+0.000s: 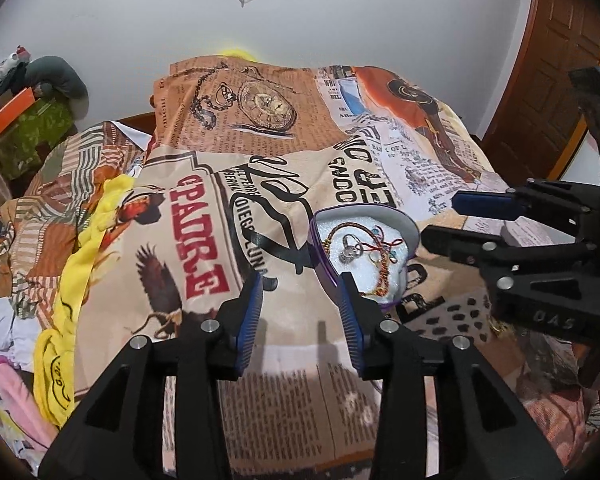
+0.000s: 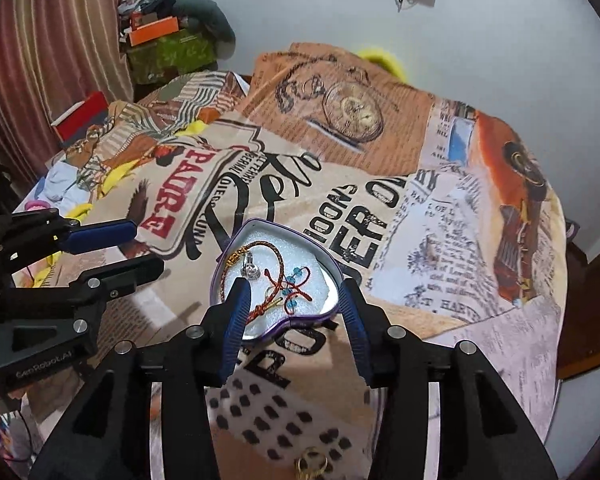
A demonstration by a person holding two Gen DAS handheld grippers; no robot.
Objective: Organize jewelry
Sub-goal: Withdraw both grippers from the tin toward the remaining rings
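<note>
A small gold ring (image 2: pixel 311 465) lies on the printed cloth (image 2: pixel 452 216) beneath the wide-open right gripper (image 2: pixel 296 300), behind its fingertips; the purple heart-shaped tin (image 2: pixel 332 268) sits just ahead. The left gripper (image 1: pixel 302 292), also wide, hovers nearby.

I see matte black gripper frames, silver screws, ribbed blue finger pads (image 1: pixel 249 322); pale lettering marks one housing (image 2: pixel 44 368).
</note>
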